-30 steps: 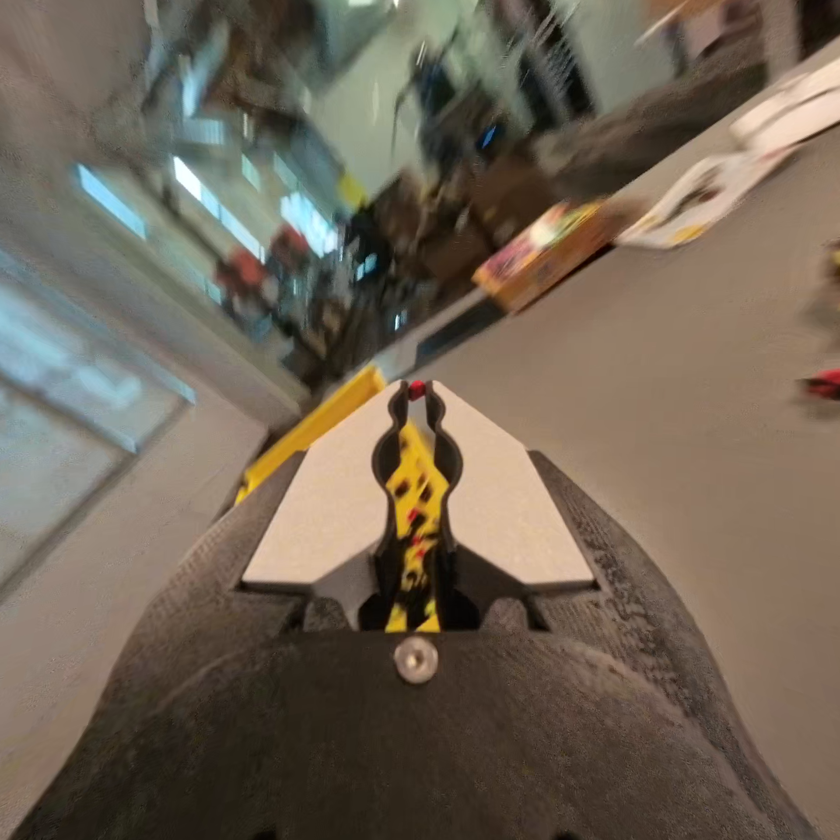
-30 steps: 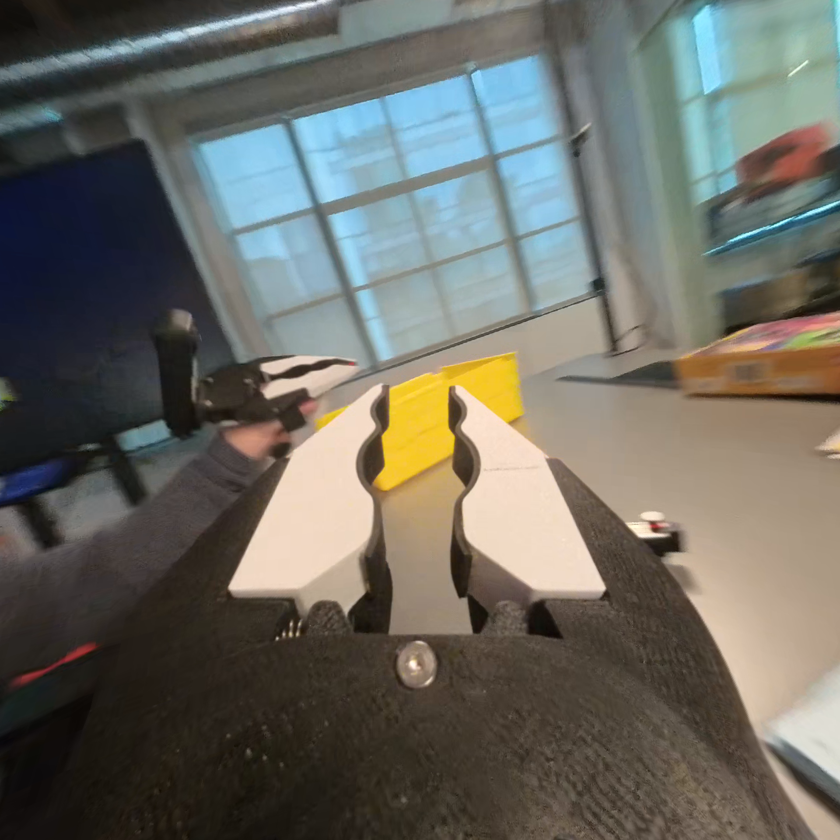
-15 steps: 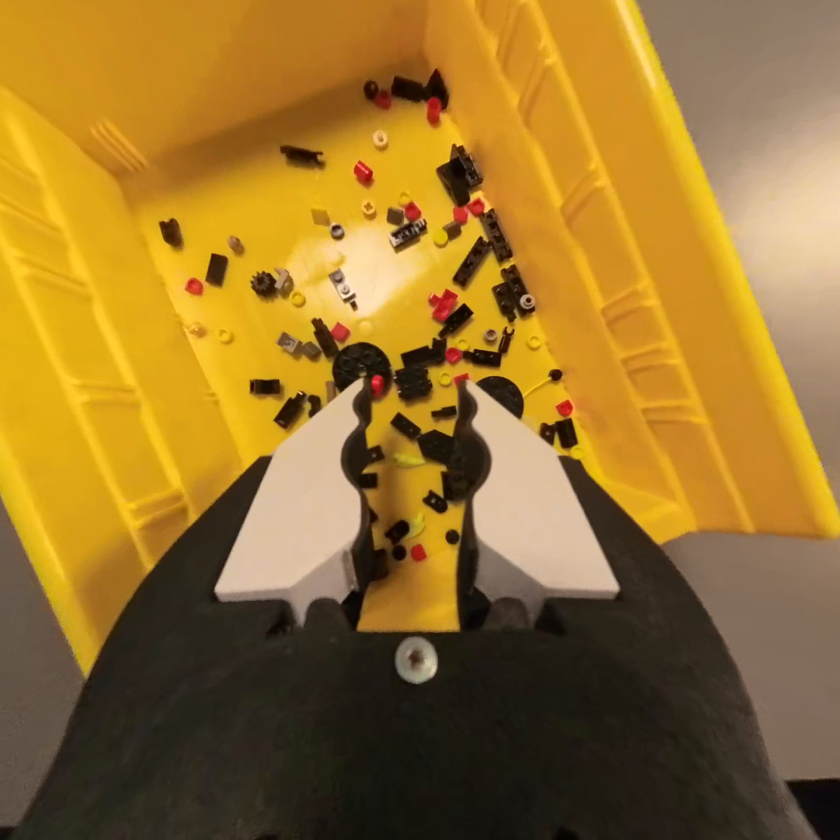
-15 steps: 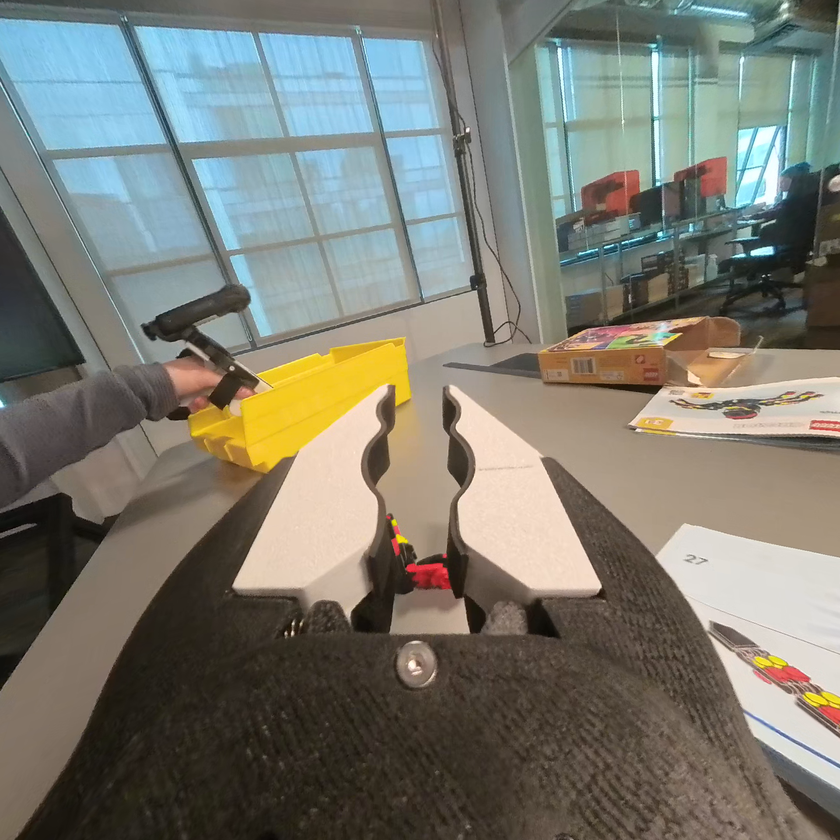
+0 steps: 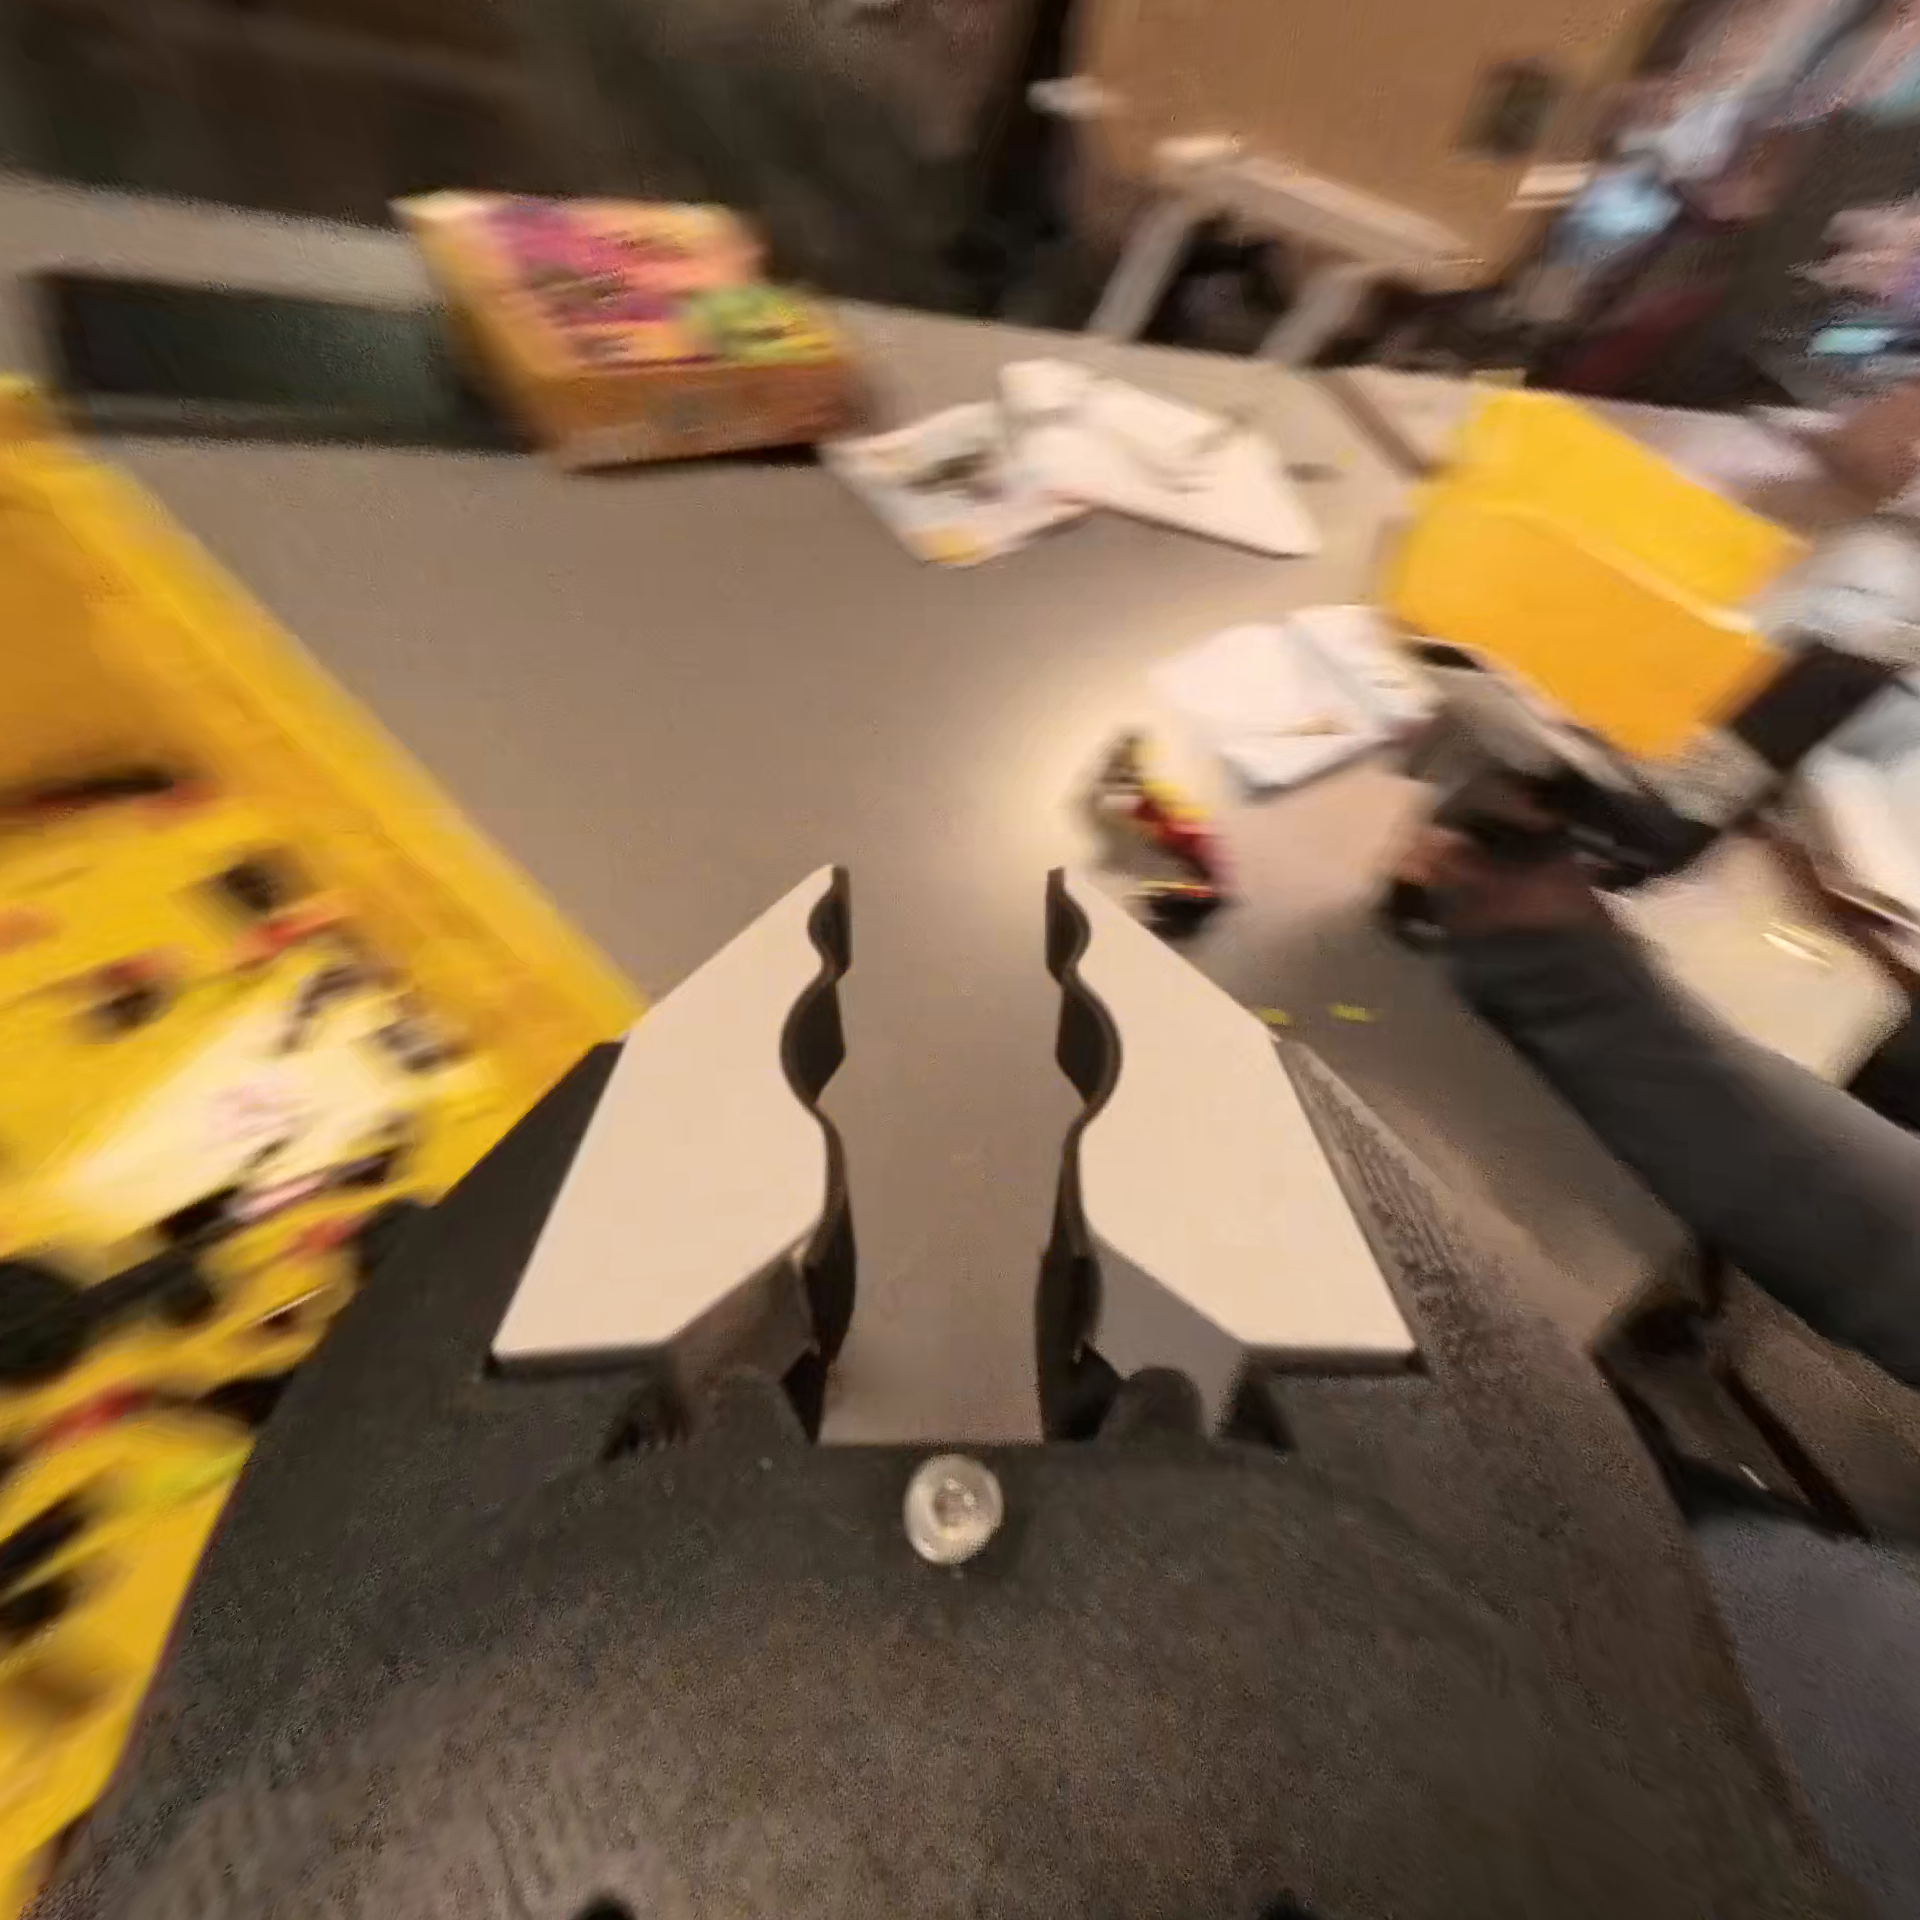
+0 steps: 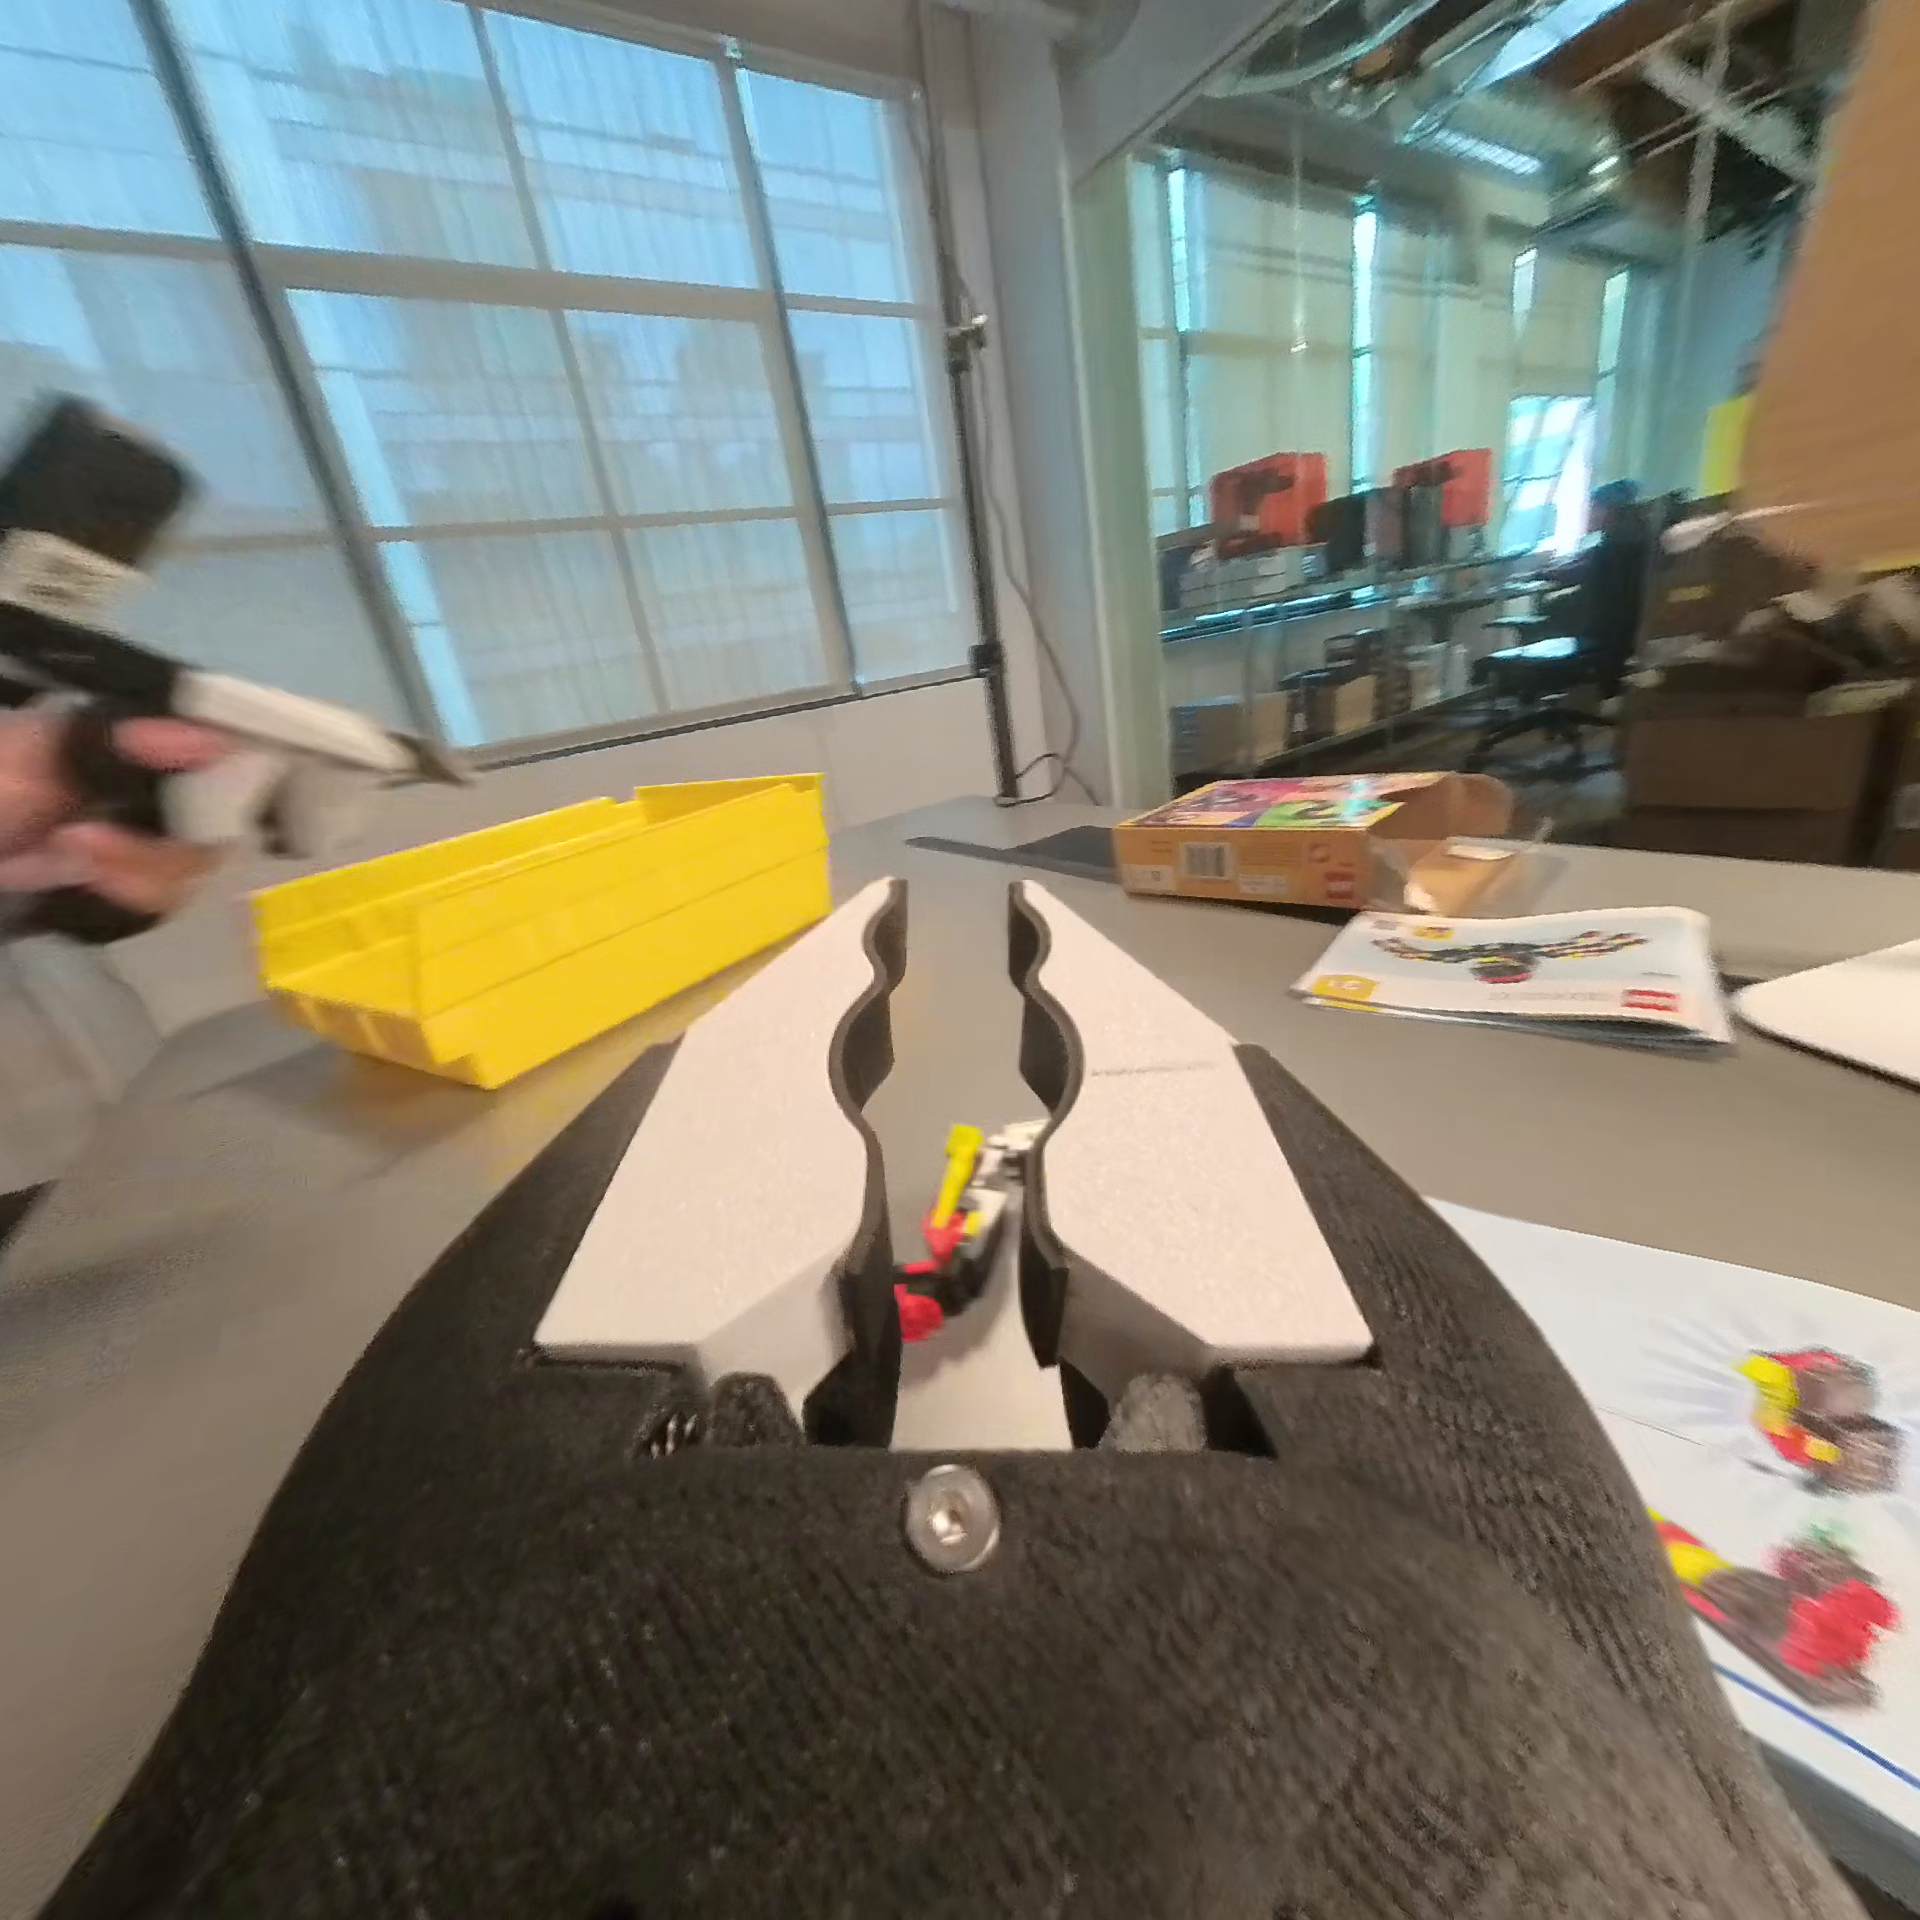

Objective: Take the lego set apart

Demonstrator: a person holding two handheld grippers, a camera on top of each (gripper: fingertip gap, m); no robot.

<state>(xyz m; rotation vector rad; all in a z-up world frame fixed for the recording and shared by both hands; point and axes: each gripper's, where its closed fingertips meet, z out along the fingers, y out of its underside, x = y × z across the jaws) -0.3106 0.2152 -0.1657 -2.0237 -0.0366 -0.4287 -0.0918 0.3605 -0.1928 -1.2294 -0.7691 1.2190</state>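
Table (image 6: 312, 1195): a wide grey surface is seen, on which all the task's things are carried.
Bin (image 6: 561, 925): a yellow bin is set on the table's far left in the right wrist view; in the blurred left wrist view its inside, strewn with small dark and red pieces, is passed on the left.
Box and booklets: an opened box (image 6: 1278, 842) and a booklet (image 6: 1507, 982) are laid well apart from the work, at the far right.
Left claw (image 5: 943, 894): released, jaws parted, nothing between them; it is pointed across bare table toward the model. The view is smeared, so finer detail cannot be told.
Right claw (image 6: 956, 894): parted and holding nothing, with the model seen low between its fingers, on the table.
Model (image 6: 961, 1210): a small red, yellow and black lego remnant, lying on the table near the right claw; whether it is touched by a finger cannot be told.
Step in hand, as judged: the model is to be braced by the right claw while one outer piece is pinched by the left.
Advice: the body should be gripped low and firmly, the piece pulled straight off its studs, and loose bits kept over the table.
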